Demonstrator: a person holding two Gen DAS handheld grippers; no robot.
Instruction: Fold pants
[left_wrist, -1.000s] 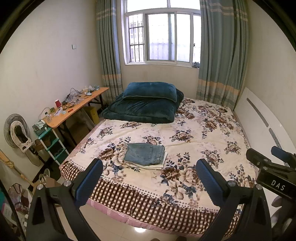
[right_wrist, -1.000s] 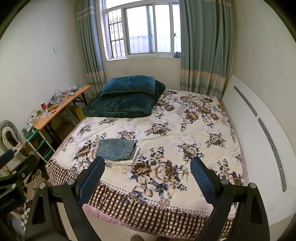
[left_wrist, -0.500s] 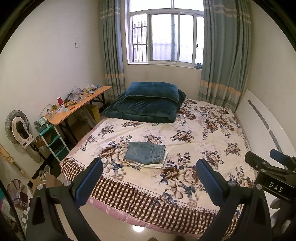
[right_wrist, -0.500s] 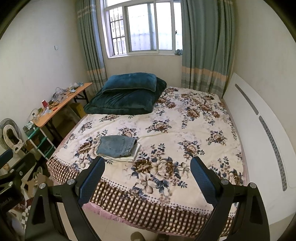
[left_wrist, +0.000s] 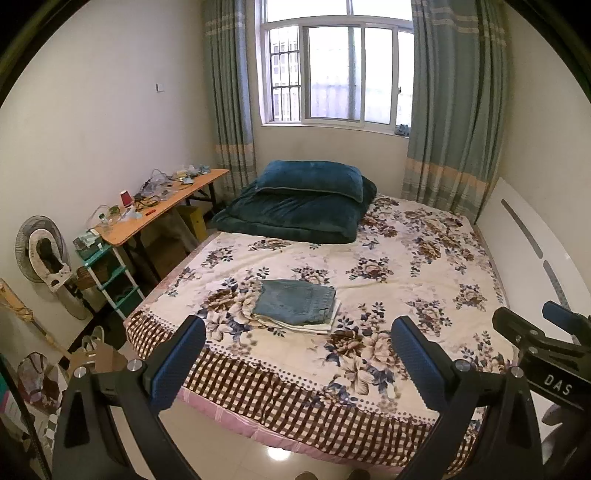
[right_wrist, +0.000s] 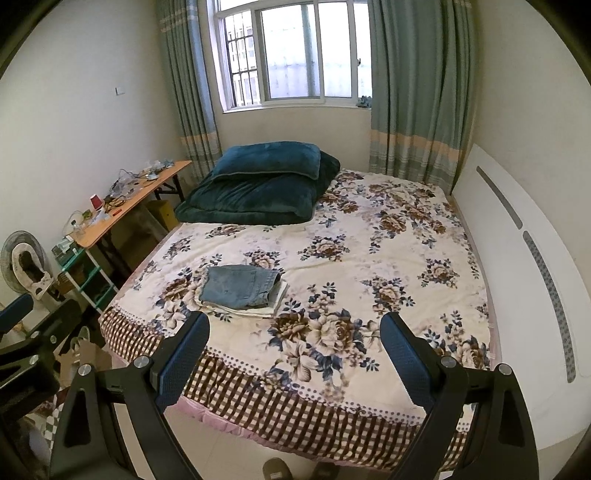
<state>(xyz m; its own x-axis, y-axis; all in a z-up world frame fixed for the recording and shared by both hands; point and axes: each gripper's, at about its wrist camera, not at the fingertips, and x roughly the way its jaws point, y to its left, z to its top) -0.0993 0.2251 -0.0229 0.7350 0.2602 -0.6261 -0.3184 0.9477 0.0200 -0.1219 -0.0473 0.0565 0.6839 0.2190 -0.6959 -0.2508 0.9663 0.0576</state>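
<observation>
Pants (left_wrist: 295, 301) well beyond parted fingers (left_wrist: 181, 356)

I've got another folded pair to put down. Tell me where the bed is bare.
Bare: the bedspread between the jeans stack and the white headboard, and the strip between the stack and the dark blue quilt. Crowded: the quilt's far corner and the desk.

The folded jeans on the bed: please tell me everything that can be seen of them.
The folded jeans are faded blue denim, folded into a compact, roughly rectangular bundle with a back pocket facing up. They lie flat on top of a folded cream garment, which sticks out beneath them at the front and right. The pile rests on the floral bedspread, near the foot of the bed and toward its left side. Neither gripper touches them.
</observation>
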